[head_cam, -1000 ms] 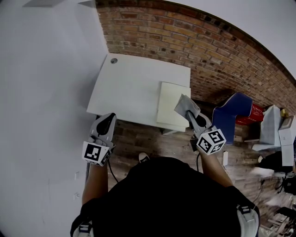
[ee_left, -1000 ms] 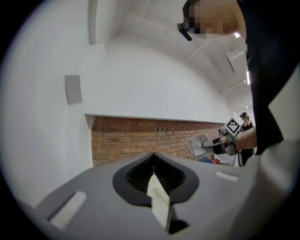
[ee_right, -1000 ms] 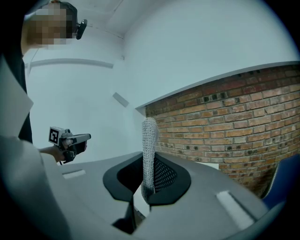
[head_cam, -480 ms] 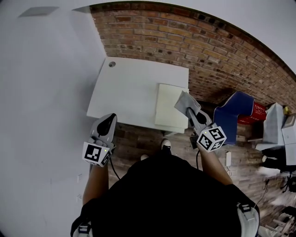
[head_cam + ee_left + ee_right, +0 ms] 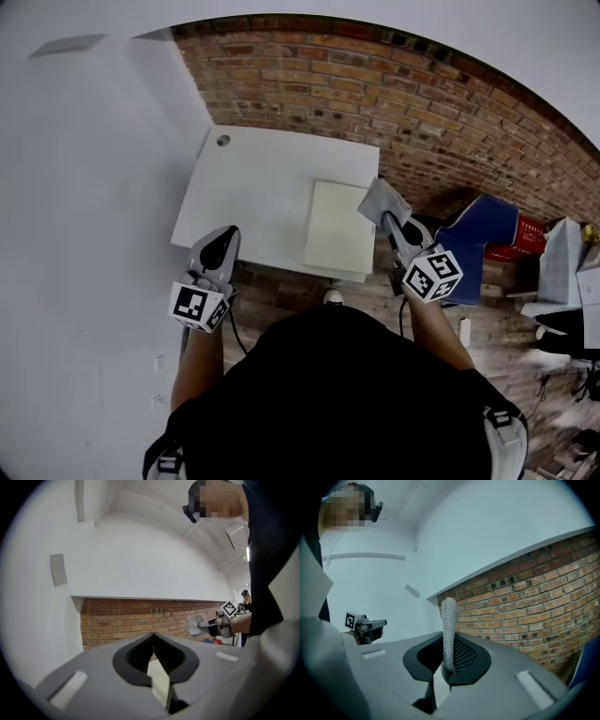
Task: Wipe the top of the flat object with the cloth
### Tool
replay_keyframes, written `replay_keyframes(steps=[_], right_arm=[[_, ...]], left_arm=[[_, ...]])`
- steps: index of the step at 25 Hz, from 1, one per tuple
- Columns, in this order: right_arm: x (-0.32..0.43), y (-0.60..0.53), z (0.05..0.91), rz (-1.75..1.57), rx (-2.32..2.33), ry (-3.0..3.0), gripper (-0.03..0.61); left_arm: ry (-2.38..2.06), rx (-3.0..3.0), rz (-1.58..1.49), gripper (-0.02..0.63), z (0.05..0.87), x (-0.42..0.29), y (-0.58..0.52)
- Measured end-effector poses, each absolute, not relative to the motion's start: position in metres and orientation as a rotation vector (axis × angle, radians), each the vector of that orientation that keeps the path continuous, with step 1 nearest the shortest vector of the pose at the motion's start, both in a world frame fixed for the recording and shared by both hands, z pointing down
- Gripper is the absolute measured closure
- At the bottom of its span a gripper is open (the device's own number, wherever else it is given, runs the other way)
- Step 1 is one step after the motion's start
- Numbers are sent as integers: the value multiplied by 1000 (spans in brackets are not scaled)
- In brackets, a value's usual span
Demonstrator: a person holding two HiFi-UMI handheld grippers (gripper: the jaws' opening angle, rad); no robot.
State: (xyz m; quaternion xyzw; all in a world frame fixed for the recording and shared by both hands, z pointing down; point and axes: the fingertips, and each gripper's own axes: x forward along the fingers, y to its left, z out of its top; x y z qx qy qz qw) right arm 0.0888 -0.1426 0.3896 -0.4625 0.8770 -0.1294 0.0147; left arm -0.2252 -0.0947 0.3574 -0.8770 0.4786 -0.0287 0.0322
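Grey cloth (image 5: 382,200) (one) in right gripper (image 5: 390,221), one board (image 5: 336,230)

Black short-sleeved shirt (image 5: 347,394), grey left gripper (image 5: 226,234), grey right gripper (image 5: 389,220), each with 1 black-and-white marker cube (image 5: 199,307), black cable (image 5: 228,339)

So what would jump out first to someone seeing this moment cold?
The grey cloth pinched in the right gripper stands out first, by the right edge of the pale flat panel on the white table. The left gripper hangs shut and empty near the table's front left corner. Red brick surrounds the table.
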Motion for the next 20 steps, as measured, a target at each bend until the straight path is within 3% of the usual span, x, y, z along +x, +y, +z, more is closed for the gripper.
replay_keyframes(steps=[20], right_arm=[[107, -191, 407, -447, -1326, 2817, 569]], left_arm=[[1548, -2691, -148, 611, 371, -194, -112]])
